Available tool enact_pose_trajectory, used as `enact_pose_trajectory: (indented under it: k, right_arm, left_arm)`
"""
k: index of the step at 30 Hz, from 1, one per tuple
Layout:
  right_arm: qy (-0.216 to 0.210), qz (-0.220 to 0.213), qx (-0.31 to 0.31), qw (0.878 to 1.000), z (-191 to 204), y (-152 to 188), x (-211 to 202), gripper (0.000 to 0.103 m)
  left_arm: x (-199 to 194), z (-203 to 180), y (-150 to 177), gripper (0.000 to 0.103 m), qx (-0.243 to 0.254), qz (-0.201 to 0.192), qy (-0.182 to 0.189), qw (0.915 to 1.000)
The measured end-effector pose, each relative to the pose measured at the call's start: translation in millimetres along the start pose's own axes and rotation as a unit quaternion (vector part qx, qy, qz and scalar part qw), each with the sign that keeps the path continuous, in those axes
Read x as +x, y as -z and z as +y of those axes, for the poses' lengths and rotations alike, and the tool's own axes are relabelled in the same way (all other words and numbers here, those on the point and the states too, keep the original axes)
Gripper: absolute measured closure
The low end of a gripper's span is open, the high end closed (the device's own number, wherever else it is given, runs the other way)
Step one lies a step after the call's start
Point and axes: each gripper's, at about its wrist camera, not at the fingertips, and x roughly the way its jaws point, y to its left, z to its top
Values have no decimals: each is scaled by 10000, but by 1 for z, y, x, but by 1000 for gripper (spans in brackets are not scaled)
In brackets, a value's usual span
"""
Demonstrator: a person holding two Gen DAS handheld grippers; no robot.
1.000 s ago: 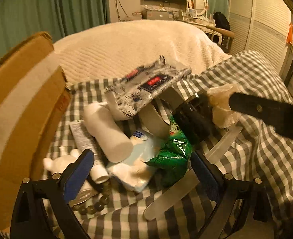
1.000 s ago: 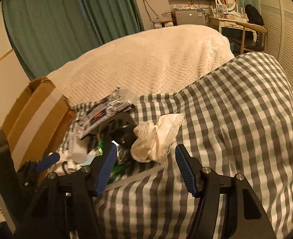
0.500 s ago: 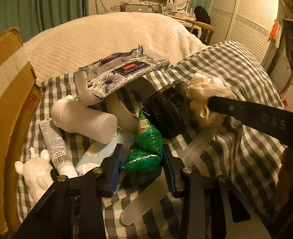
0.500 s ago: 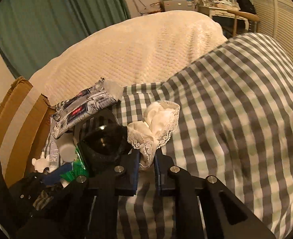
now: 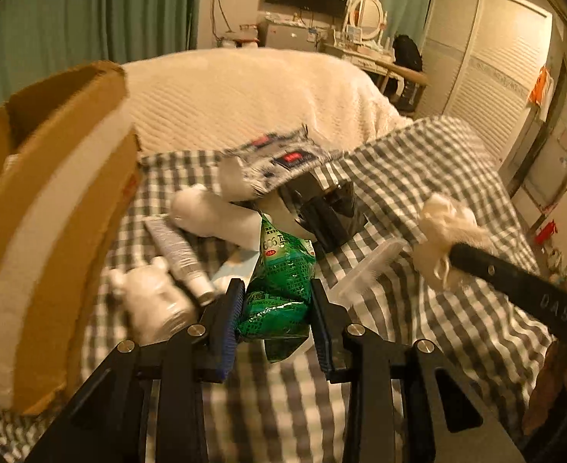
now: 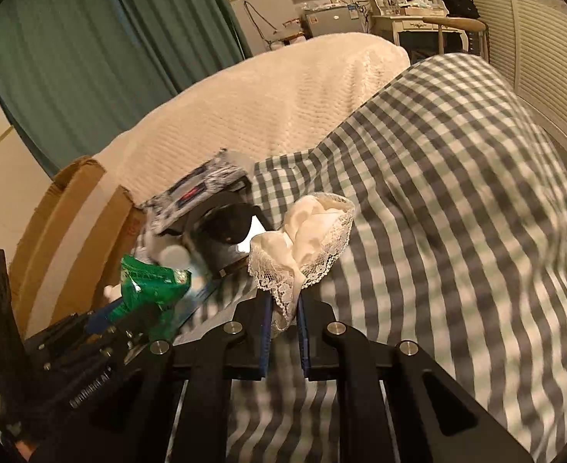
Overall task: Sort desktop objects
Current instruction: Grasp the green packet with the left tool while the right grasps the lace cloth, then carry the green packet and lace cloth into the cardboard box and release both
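Observation:
My left gripper [image 5: 275, 308] is shut on a green snack packet [image 5: 281, 281] and holds it lifted above the checked cloth [image 5: 418, 177]; the packet also shows in the right wrist view [image 6: 150, 283]. My right gripper [image 6: 284, 308] is shut on a white lace cloth [image 6: 306, 239], raised off the surface; it also shows at the right of the left wrist view [image 5: 445, 235]. A pile remains behind: a tissue pack [image 5: 279, 162], a black jar [image 5: 329, 208], a white bottle [image 5: 214, 212], a tube [image 5: 179, 250], a white figurine [image 5: 148, 297], a clear comb [image 5: 368, 270].
An open cardboard box [image 5: 48, 212] stands close on the left, also visible in the right wrist view [image 6: 71, 223]. A cream blanket [image 5: 245, 92] lies behind the pile. The checked cloth [image 6: 457, 193] stretches to the right.
Both grippers closed, the left on the green packet and the right on the lace cloth, and both have lifted their items up from the pile.

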Motion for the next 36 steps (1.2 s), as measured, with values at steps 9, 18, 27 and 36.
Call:
enact_pose_trajectory:
  k: [9,18,27,36]
  right_arm:
    - [-10,-118,-33,9999,25,25,-40,92]
    - [-205,-228,-204,9993,63,33,-79,92]
    - [-717,-361,-765,9938,125,18,-97,92]
    - [-1394,-379,-1337,9804,207,-13,-70,92]
  left_arm:
    - [-47,21,11,70,-199,-287,-88,9994]
    - [-91,50,7,70,-456,-690,-24,9966]
    - [-129,107,-19,69,-870,-1184,-170,9890]
    - [-141,184,-59,69,-1060,-1481,-835,9797]
